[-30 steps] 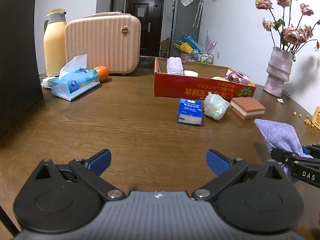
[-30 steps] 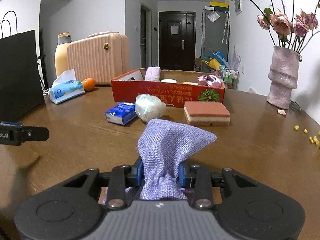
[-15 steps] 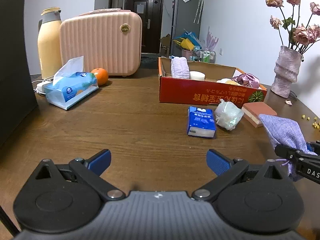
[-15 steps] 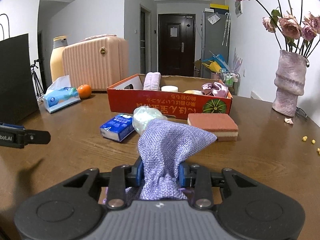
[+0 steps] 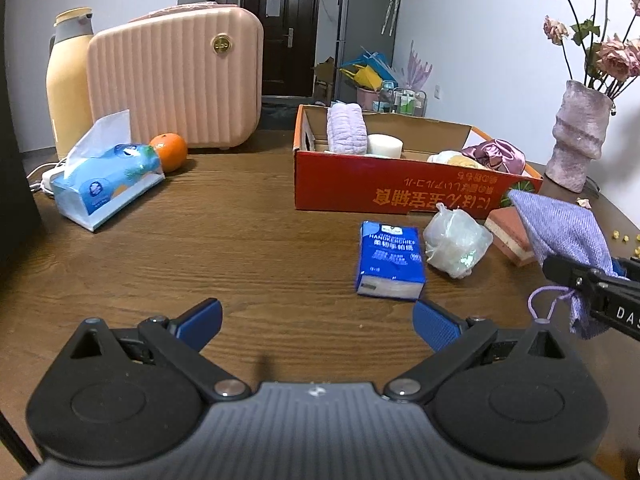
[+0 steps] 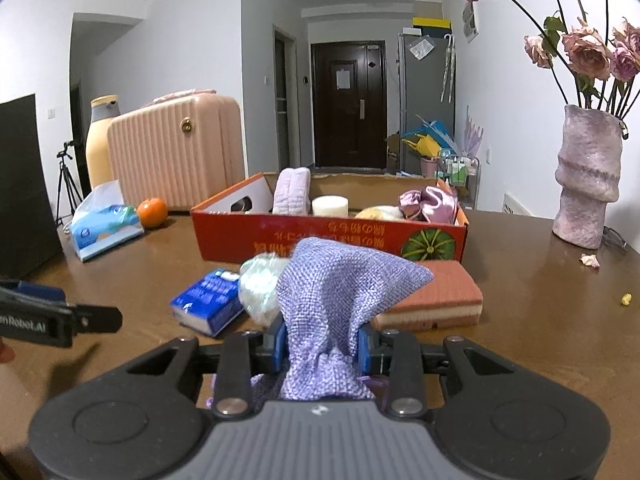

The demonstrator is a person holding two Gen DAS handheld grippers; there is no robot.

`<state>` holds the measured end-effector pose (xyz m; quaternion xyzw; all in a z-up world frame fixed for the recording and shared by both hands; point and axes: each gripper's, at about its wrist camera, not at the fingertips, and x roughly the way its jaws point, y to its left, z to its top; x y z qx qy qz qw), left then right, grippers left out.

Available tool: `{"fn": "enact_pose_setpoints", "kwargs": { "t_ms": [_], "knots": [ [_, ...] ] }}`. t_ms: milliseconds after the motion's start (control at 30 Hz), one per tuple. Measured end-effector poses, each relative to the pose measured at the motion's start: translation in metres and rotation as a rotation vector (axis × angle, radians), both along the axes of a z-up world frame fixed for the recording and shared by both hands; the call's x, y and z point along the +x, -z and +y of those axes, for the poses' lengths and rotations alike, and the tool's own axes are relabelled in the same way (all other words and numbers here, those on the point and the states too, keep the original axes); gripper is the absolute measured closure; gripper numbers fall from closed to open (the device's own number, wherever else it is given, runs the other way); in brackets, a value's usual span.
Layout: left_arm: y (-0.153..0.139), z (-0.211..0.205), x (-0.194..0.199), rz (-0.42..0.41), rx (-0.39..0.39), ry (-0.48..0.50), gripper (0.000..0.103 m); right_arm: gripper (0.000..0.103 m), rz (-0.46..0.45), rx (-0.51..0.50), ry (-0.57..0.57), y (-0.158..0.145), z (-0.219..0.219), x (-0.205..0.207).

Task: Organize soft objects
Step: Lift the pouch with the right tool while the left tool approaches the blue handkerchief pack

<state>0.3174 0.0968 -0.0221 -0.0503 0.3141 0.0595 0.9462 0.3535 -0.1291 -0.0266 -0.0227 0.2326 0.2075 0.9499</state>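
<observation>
The purple woven pouch (image 6: 340,296) was pinched at its gathered neck by the right gripper (image 6: 322,346), its loose body fanning up and forward toward the red cardboard box (image 6: 328,236), held above the wooden table (image 6: 540,312). Just ahead lay a blue tissue pack (image 6: 208,304), a crinkly clear bag (image 6: 258,288) and a layered sponge (image 6: 436,300). The left gripper (image 5: 317,322) hovered with fingers spread wide and empty over bare tabletop.
</observation>
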Motion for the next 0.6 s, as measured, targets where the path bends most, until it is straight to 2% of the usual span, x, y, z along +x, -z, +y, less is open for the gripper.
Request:
{"fn": "enact_pose_setpoints", "kwargs": {
  "t_ms": [600],
  "knots": [
    [0.01, -0.016, 0.051, 0.019, 0.005, -0.025, 0.0, 0.071, -0.049, 0.049, -0.006, 0.003, -0.014, 0.05]
  ]
}}
